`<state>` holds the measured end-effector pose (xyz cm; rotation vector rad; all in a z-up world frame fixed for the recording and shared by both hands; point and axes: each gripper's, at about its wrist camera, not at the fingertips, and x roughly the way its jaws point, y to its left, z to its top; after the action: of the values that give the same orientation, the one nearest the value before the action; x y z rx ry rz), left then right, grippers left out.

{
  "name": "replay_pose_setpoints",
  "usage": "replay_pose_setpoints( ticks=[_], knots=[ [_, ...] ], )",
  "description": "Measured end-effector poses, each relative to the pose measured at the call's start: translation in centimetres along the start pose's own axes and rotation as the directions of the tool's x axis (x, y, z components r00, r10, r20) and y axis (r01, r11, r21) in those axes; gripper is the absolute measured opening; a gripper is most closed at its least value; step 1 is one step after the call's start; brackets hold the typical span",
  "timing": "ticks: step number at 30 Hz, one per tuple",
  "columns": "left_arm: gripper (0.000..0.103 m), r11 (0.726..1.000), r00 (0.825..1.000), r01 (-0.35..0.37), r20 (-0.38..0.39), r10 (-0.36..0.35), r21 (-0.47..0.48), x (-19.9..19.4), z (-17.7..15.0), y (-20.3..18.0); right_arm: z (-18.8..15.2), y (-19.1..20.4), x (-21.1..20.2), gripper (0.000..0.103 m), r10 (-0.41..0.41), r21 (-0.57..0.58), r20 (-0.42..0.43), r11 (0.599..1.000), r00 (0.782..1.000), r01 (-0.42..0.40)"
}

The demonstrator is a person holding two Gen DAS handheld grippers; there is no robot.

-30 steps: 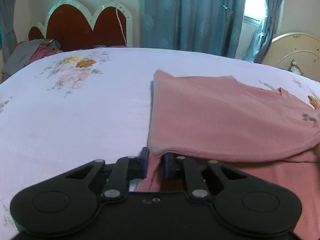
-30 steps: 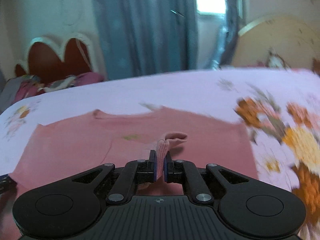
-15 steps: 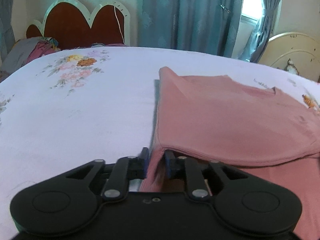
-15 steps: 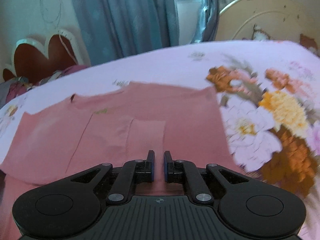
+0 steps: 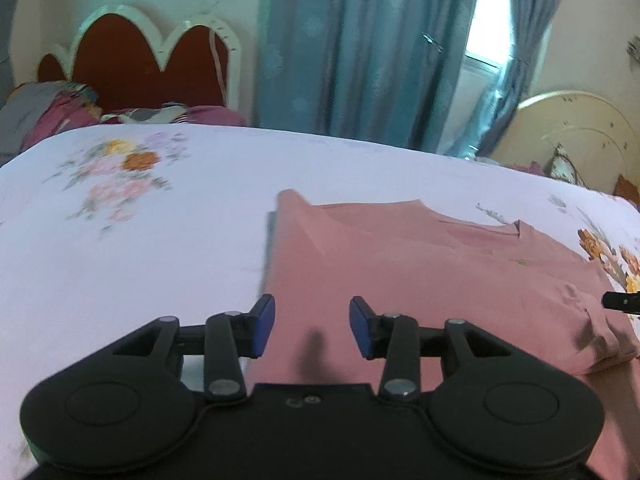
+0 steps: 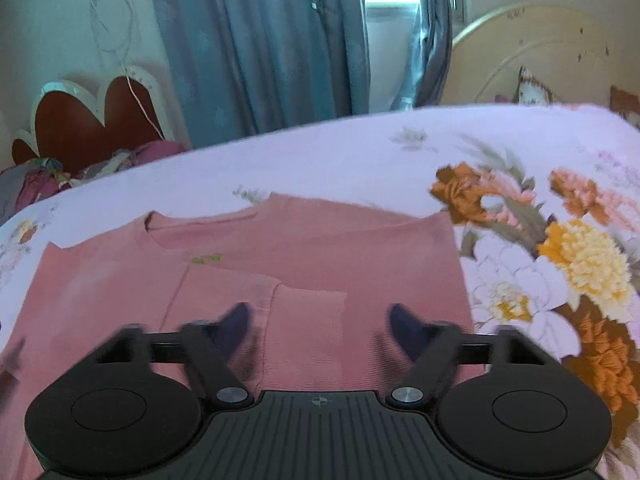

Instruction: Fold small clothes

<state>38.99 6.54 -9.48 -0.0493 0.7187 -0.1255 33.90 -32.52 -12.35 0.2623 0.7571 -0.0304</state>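
A pink long-sleeved top (image 5: 420, 268) lies flat on the bed, its sides and sleeves folded in over its body; it also shows in the right wrist view (image 6: 288, 264). My left gripper (image 5: 312, 326) is open and empty, just above the top's near left edge. My right gripper (image 6: 322, 326) is open wide and empty above the folded sleeve cuff (image 6: 308, 320); its fingers are blurred. A tip of the right gripper shows at the right edge of the left wrist view (image 5: 620, 301).
The bed has a lilac floral sheet (image 5: 132, 248) with big flower prints (image 6: 560, 264) right of the top. A red scalloped headboard (image 5: 148, 64) and piled clothes (image 5: 48, 108) lie at the far left. Blue curtains (image 5: 360, 52) hang behind.
Both grippers have let go of the top and opened wide. The sleeve that the right gripper held now lies flat on the top. Both grippers have drawn back a little.
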Motion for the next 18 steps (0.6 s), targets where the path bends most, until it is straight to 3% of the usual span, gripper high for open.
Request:
replay_pose_setpoints(
  ticks=[5, 8, 10, 11, 15, 18],
  knots=[
    [0.040, 1.000, 1.000, 0.011, -0.026, -0.010, 0.026, 3.4, 1.0, -1.3, 0.3, -0.4, 2.9, 0.068, 0.010, 0.025, -0.063, 1.000, 0.998, -0.009],
    [0.040, 0.999, 0.999, 0.000, -0.042, 0.002, 0.041, 5.4, 1.4, -1.8, 0.1, 0.0, 3.5, 0.021, 0.029, 0.021, -0.082, 0.999, 0.996, -0.028],
    [0.040, 0.999, 0.999, -0.011, -0.053, 0.014, 0.043, 6.6, 1.4, -1.8, 0.0, 0.7, 3.3, 0.016, 0.025, -0.016, -0.074, 1.000, 0.997, -0.027],
    [0.040, 0.999, 0.998, -0.017, -0.060, 0.020, 0.040, 7.1, 1.3, -1.8, 0.1, 0.8, 3.2, 0.008, 0.034, -0.020, -0.071, 0.999, 0.997, -0.036],
    [0.041, 0.999, 0.997, -0.035, -0.071, 0.036, 0.017, 8.2, 1.1, -1.2, 0.8, 1.5, 0.5, 0.008, -0.007, -0.086, 0.087, 0.996, 0.996, 0.014],
    [0.043, 0.999, 0.997, -0.044, -0.066, 0.045, 0.012, 8.6, 0.8, -0.8, 0.3, 1.3, 2.0, 0.008, -0.061, -0.128, 0.032, 0.990, 0.998, 0.064]
  ],
)
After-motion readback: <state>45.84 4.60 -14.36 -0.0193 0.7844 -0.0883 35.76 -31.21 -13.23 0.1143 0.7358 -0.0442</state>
